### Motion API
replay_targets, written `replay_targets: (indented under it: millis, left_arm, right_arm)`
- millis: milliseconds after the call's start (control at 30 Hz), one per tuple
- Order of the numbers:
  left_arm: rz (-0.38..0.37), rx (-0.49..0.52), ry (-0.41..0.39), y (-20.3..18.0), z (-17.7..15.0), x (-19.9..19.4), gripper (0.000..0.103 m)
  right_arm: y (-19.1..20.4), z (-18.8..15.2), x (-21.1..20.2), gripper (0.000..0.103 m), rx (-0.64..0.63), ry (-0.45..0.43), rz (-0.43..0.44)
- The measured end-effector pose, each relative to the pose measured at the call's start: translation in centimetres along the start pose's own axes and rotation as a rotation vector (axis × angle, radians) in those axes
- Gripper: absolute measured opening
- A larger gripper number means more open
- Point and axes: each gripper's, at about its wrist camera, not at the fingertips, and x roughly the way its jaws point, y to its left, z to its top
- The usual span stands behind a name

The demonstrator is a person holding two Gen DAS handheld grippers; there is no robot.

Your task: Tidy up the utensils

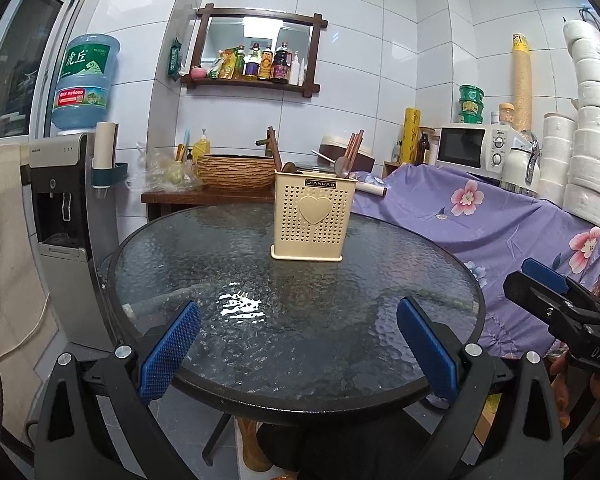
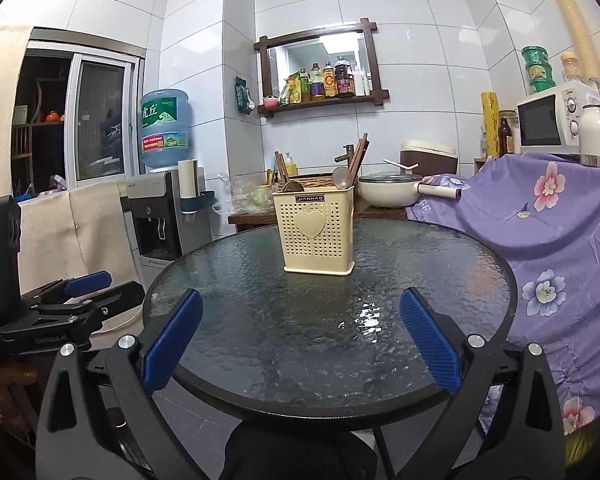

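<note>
A cream perforated utensil holder (image 1: 310, 216) with a heart on its front stands upright on the far side of the round glass table (image 1: 204, 264); it also shows in the right wrist view (image 2: 316, 228). Chopsticks (image 1: 355, 146) and spoons (image 1: 342, 166) stick out of its top. My left gripper (image 1: 300, 344) is open and empty over the near table edge. My right gripper (image 2: 300, 340) is open and empty, also at the near edge. Each gripper shows in the other's view: the right one (image 1: 556, 300), the left one (image 2: 80, 292).
A purple floral cloth (image 1: 500, 216) covers furniture right of the table. A water dispenser (image 1: 64, 200) stands at the left. Behind the table is a wooden counter with a woven basket (image 1: 236, 170), a white pot (image 2: 388, 190) and a microwave (image 1: 472, 146).
</note>
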Motion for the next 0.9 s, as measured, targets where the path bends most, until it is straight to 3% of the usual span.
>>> replay_targets:
  millis: [900]
  left_arm:
    - [-0.011,-0.014,-0.054,-0.4,0.2,-1.7,0.097]
  right_arm:
    - [1.2,-0.3,-0.8,0.097,-0.025,-0.02,0.001]
